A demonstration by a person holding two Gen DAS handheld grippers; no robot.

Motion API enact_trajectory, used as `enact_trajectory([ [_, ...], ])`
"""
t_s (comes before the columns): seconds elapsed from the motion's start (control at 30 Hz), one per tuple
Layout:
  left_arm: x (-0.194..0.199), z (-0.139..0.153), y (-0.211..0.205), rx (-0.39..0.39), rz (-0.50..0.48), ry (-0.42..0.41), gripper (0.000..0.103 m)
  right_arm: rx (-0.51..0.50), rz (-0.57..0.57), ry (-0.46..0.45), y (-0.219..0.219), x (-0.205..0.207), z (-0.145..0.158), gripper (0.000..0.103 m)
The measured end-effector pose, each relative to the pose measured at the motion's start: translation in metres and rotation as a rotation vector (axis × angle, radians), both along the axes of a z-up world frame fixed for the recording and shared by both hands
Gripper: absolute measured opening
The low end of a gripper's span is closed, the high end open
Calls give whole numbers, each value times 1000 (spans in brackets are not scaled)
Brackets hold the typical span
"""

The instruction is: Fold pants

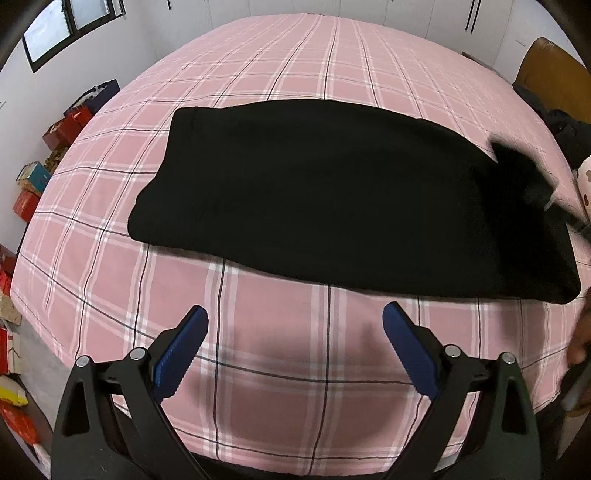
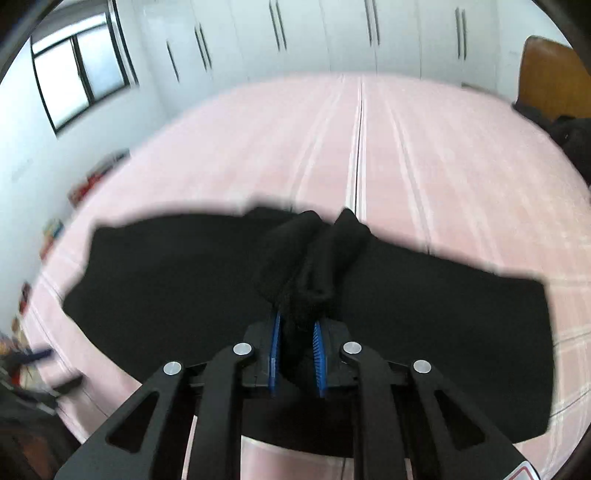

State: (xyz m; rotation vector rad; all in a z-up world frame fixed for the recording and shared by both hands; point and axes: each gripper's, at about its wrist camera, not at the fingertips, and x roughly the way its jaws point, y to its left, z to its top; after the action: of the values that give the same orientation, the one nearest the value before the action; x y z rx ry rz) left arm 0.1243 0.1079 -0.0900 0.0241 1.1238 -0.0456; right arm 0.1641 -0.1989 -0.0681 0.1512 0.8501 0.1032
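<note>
pants (image 1: 332,199) – one pair, black, folded into a long flat band across pink plaid bed (image 1: 295,66) | left hand-held gripper (image 1: 295,347) – spread wide, holding nothing | right hand-held gripper (image 2: 297,354) pinching bunched pants fabric

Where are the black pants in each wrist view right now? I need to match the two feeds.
Left wrist: the black pants lie flat across the middle, beyond the open left gripper.
Right wrist: the black pants fill the lower middle, a bunched part clamped in the right gripper.
Shared landmark: the window, upper left in both.
</note>
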Motion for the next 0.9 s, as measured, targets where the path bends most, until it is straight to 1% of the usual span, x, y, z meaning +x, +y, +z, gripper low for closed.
enact_trajectory([
  [0.03, 1, 0, 0, 0, 0, 0, 93, 7, 5, -10, 2, 2, 6, 14],
  [0.07, 2, -1, 0, 1, 0, 2, 93, 20, 23, -4, 8, 9, 5, 15],
  [0.1, 2, -2, 1, 2, 3, 4, 93, 21, 40, 15, 12, 17, -3, 16],
  [0.13, 3, -2, 1, 2, 6, 7, 93, 15, 56, 44, 16, 16, -15, 16],
  [0.2, 4, -2, 2, 1, 10, 11, 93, -8, 114, 192, 36, 21, -61, 28],
  [0.23, 4, -2, 2, 2, 11, 12, 93, -34, 130, 245, 43, 23, -81, 30],
  [0.27, 4, -3, 3, 6, 12, 13, 93, -63, 134, 187, 47, 18, -79, 31],
  [0.3, 4, -3, 3, 13, 11, 14, 93, -78, 146, 155, 51, 14, -73, 43],
  [0.33, 4, -3, 4, 18, 9, 13, 93, -58, 154, 163, 53, 12, -66, 46],
  [0.37, 3, -3, 6, 26, 9, 11, 93, -33, 152, 156, 53, 11, -60, 46],
  [0.4, 4, -3, 8, 29, 11, 11, 93, 10, 151, 124, 48, 6, -47, 42],
  [0.43, 4, -4, 11, 29, 16, 12, 93, 33, 143, 96, 37, -1, -36, 40],
  [0.47, 4, -5, 13, 26, 22, 14, 93, 46, 111, 70, 26, -2, -26, 30],
  [0.5, 6, -6, 15, 23, 30, 18, 93, 69, 59, 69, 12, 2, -22, 21],
  [0.57, 8, -8, 18, 25, 42, 22, 93, 138, -31, 93, -11, 14, -24, 11],
  [0.6, 8, -9, 18, 26, 47, 23, 93, 156, -72, 115, -19, 22, -30, 10],
  [0.63, 8, -9, 19, 24, 52, 24, 93, 152, -90, 130, -22, 25, -37, 10],
  [0.67, 8, -8, 19, 20, 56, 24, 93, 166, -82, 156, -22, 34, -45, 11],
  [0.73, 8, -7, 18, 16, 55, 24, 93, 203, -8, 227, -3, 50, -69, 10],
  [0.77, 7, -7, 18, 19, 54, 23, 93, 185, 35, 272, 11, 50, -80, 11],
  [0.8, 8, -6, 17, 22, 52, 22, 93, 130, 50, 264, 23, 48, -84, 11],
  [0.83, 8, -6, 17, 24, 50, 22, 93, 85, 61, 232, 30, 47, -80, 12],
  [0.87, 9, -6, 17, 27, 51, 22, 93, 91, 50, 237, 26, 46, -75, 12],
  [0.9, 9, -5, 18, 27, 52, 20, 93, 128, 32, 220, 22, 46, -68, 11],
])
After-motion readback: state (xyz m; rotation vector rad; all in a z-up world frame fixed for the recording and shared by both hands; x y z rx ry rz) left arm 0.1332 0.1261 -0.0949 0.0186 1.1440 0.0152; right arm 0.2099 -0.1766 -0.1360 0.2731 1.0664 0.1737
